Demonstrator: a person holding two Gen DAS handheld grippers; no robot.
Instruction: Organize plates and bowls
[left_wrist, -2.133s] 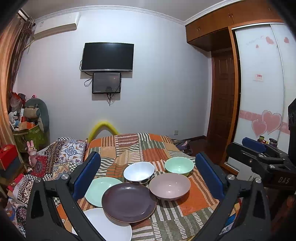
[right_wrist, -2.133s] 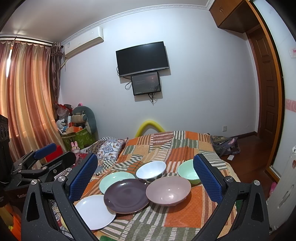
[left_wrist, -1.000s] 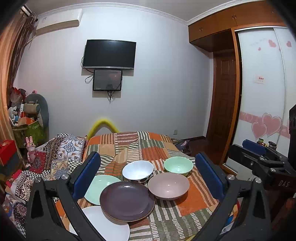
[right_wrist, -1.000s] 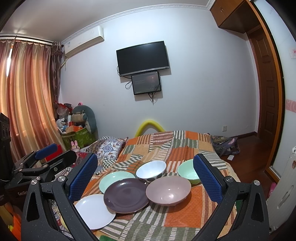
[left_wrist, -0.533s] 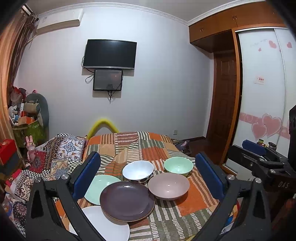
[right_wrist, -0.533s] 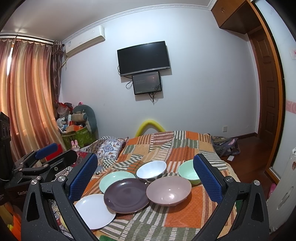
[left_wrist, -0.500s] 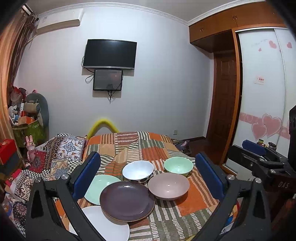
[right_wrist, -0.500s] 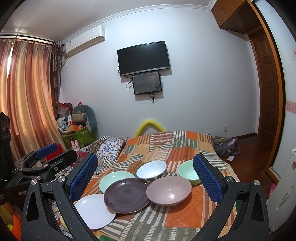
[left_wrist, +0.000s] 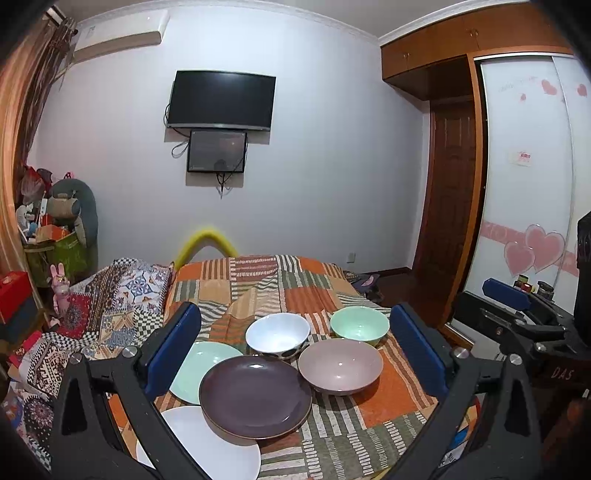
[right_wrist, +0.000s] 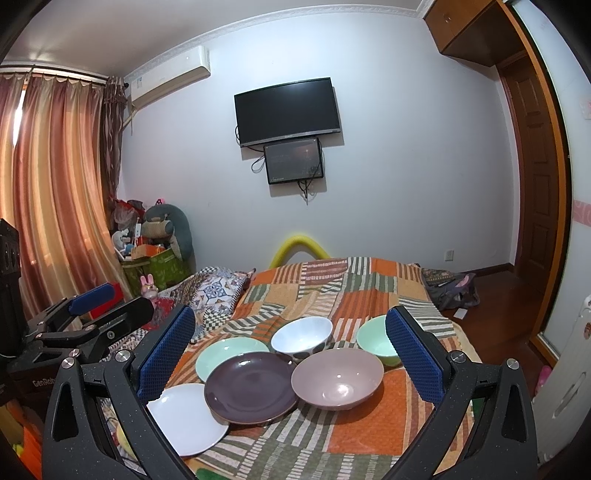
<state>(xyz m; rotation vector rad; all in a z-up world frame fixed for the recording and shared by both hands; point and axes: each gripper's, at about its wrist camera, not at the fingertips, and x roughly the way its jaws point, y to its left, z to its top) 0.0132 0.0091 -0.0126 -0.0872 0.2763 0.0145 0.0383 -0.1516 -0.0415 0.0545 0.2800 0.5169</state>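
Observation:
On a patchwork-covered surface lie a dark purple plate (left_wrist: 255, 397) (right_wrist: 251, 386), a white plate (left_wrist: 207, 446) (right_wrist: 186, 417) and a pale green plate (left_wrist: 199, 365) (right_wrist: 225, 354). Behind and right stand a white bowl (left_wrist: 277, 334) (right_wrist: 302, 335), a green bowl (left_wrist: 359, 325) (right_wrist: 375, 345) and a pink-grey bowl (left_wrist: 340, 364) (right_wrist: 338, 376). My left gripper (left_wrist: 295, 347) is open and empty, held above and short of the dishes. My right gripper (right_wrist: 290, 350) is open and empty too. Each shows at the edge of the other's view.
The patchwork cloth (left_wrist: 258, 284) runs back toward the wall with a TV (left_wrist: 221, 99). A patterned quilt (left_wrist: 118, 295) and clutter lie left. A wooden door (left_wrist: 450, 192) and wardrobe (left_wrist: 524, 177) stand right. A yellow foam tube (right_wrist: 299, 247) is behind.
Both grippers stay open and nearly still; the left view has drifted very slightly. No dish has moved.

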